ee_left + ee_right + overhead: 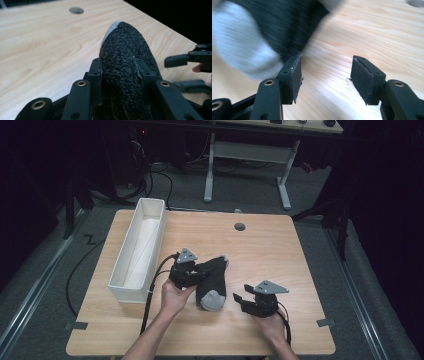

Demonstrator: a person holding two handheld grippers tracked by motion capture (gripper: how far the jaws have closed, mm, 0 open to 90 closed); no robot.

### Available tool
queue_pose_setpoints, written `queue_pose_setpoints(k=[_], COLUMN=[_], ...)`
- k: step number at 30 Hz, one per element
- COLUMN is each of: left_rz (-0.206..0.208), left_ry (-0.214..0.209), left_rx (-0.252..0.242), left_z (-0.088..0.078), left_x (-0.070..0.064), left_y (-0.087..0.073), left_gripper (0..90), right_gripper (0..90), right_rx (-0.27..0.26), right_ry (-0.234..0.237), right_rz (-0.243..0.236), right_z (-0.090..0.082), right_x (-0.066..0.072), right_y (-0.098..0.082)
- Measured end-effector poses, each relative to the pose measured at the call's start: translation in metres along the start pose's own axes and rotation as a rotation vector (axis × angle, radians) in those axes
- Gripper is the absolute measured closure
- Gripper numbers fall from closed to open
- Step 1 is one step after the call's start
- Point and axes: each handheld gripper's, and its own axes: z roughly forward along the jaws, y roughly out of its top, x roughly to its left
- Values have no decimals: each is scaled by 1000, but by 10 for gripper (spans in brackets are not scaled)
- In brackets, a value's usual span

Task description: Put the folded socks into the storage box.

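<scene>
Long white rectangular open box [137, 252] sits at the left edge of the light wooden bench [260, 245] (round grey grommet hole [240, 226] near the far edge).

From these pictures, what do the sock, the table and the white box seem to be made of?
Sock: thick knitted yarn, dark with grey toe and heel; coarse loops show, matte.
Table: light wood or wood-look laminate; grain lines show, smooth, slightly glossy. Which one cannot be told.
Box: white, thin straight walls, matte; probably cardboard or plastic.
</scene>
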Motion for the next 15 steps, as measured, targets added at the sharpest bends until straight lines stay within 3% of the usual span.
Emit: queue_pose_setpoints(k=[2,9,15], left_rz=[26,39,39], left_ry=[-5,-17,-19], left_rx=[-17,-45,-63], left_z=[-2,-8,-13], left_x=[-5,-11,-13], left_y=[2,8,16], left_gripper=[644,644,644], right_gripper=[431,435,423], right_rx=[36,116,141], right_ry=[-53,-208,-280], right_rz=[15,62,88], right_z=[0,-2,-3], right_x=[-10,-40,-57], right_y=[-4,-18,-30])
